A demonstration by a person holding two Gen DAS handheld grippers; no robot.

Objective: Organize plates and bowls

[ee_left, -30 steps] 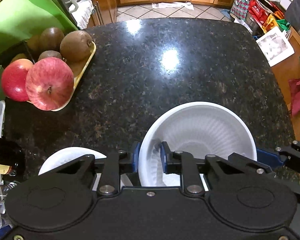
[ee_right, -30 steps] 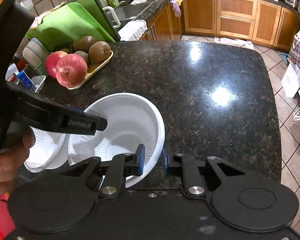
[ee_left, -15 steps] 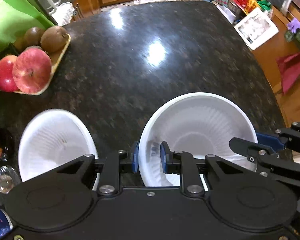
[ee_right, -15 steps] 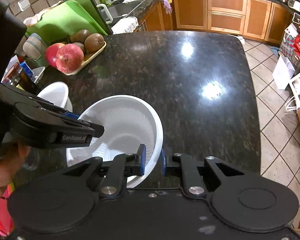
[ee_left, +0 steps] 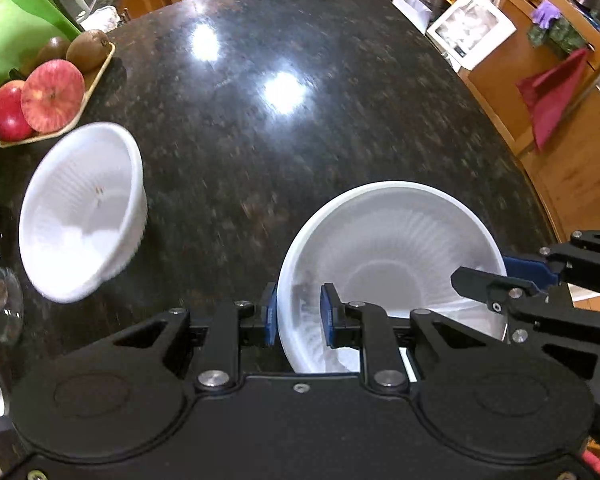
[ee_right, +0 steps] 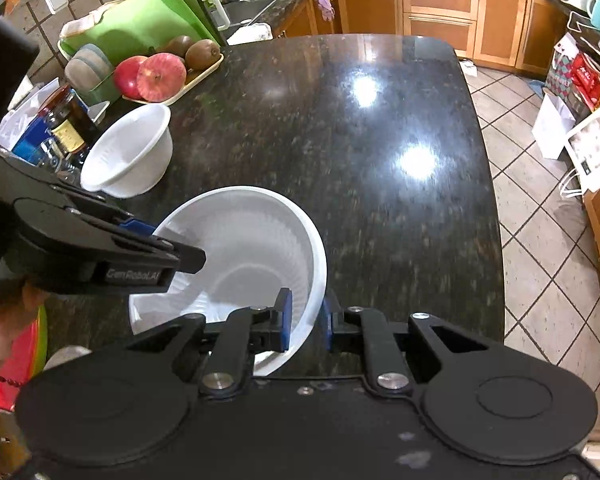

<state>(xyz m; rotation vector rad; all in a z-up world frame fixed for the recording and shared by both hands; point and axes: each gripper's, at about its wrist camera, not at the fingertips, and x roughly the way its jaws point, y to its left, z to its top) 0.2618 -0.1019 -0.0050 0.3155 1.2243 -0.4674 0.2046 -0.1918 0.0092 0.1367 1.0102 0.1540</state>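
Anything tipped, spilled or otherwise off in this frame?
Nothing spilled or broken. The small white bowl by the fruit tray seems to lean toward the bottles, though fisheye distortion may cause that. The large white bowl is pinched at opposite rims by the left gripper and right gripper.

Left gripper [ee_left: 299, 320]: points steeply down, jaws narrow, blue pads clamp bowl [ee_left: 392, 248] rim, one pad inside, one outside.
Right gripper [ee_right: 305, 320]: points down, less steep, jaws narrow, pads pinch opposite rim of same bowl.
Each gripper visible at side in other's view.
Hand [ee_right: 4, 320] holds left gripper from behind, partly hidden.
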